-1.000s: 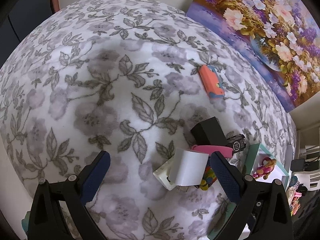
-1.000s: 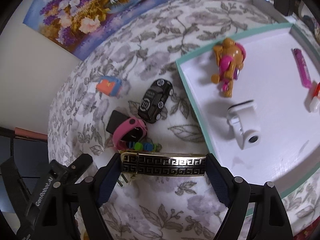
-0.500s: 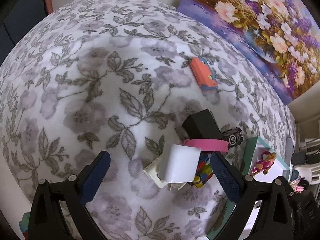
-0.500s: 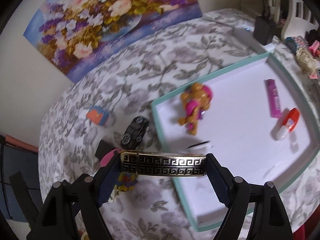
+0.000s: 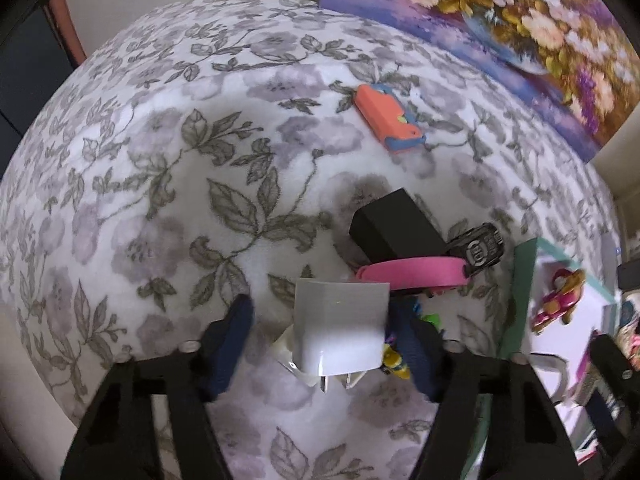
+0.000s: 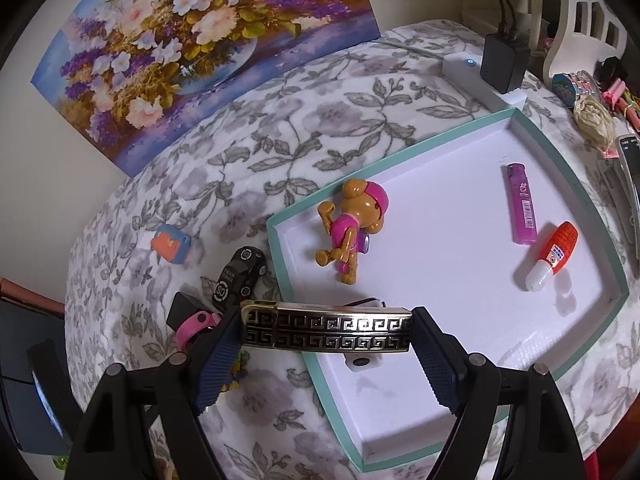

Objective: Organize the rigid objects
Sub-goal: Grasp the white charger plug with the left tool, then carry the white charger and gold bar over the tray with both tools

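The left hand-held gripper (image 5: pixel 326 332) is closing: a second ago its blue pads stood wide apart at the lower corners of the left wrist view, and now they have drawn in on either side of the white plug adapter (image 5: pixel 340 330) low in the centre of the frame. The left pad (image 5: pixel 232 344) is blurred with motion and still stands off the adapter's side; the right pad is close to its other side, but contact cannot be told. The adapter sits between the jaws on the floral-covered bench (image 5: pixel 160 200), its prongs pointing toward the bottom of the picture, partly over a pale flat item. Just above and right of it lie a pink strap (image 5: pixel 412 274), a black box (image 5: pixel 394 226) and a small black toy car (image 5: pixel 480 246); an orange case (image 5: pixel 386 118) lies further toward the upper centre.

The right hand-held gripper (image 6: pixel 326 334) holds a gold-and-black patterned bar (image 6: pixel 326 332) lengthwise between its pads, jaws wide to span it. Compared with a second ago, the bar now hangs over the near left edge of the teal-rimmed tray (image 6: pixel 296 322), rather than over the cloth beside the toys. The tray already holds a toy dog figure (image 6: pixel 354 226), a purple lighter (image 6: pixel 520 210) and an orange-capped bottle (image 6: pixel 554 254).

So one item looks about ready to be set in the tray, while the next pick is being taken.
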The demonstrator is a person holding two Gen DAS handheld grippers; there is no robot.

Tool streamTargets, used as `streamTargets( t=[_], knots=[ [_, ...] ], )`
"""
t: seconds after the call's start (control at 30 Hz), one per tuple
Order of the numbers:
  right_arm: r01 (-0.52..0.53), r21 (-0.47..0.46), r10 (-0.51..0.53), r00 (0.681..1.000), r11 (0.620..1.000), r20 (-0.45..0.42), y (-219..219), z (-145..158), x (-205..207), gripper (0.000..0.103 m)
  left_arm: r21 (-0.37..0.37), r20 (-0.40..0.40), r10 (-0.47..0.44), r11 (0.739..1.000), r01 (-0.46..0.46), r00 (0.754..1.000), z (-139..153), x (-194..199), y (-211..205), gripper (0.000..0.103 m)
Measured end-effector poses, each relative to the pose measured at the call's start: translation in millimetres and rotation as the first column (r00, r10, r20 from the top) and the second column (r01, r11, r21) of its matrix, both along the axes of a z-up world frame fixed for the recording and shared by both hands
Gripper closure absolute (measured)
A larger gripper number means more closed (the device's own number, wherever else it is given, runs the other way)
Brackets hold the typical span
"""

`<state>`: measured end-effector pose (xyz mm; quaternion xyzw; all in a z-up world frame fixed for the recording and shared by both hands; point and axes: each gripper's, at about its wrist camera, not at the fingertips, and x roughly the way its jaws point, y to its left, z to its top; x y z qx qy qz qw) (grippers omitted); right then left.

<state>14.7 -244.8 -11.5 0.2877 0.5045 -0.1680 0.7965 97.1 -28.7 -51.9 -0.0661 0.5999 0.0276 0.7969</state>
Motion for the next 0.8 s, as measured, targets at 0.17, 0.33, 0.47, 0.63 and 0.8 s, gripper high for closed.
streamTargets(
  t=[0.17,0.33,0.47,0.63,0.8],
  knots=[
    [0.001,0.006,-0.001,1.0,1.0,-0.005,-1,-2,0,0.019,-0.026,0.007,-0.008,1.0,0.009,1.0,-1,0,0,0.057],
    [0.005,0.018,-0.005,1.0,1.0,-0.015,-3,-5,0,0.019,-0.043,0.014,0.012,0.999,-0.011,1.0,1,-1,5,0.058],
    [0.01,0.021,-0.01,1.0,1.0,-0.014,-5,-4,-1,0.019,-0.067,0.059,0.046,0.997,-0.042,0.997,15,-2,14,0.058],
    [0.015,0.021,-0.015,1.0,1.0,-0.004,-9,-1,-2,0.019,-0.101,0.141,0.038,0.995,-0.024,0.989,39,-5,10,0.058],
    [0.04,0.003,-0.04,0.999,0.999,-0.029,-22,-2,-3,0.019,-0.089,0.187,-0.027,0.995,0.044,0.982,54,-8,-11,0.058]
  ],
)
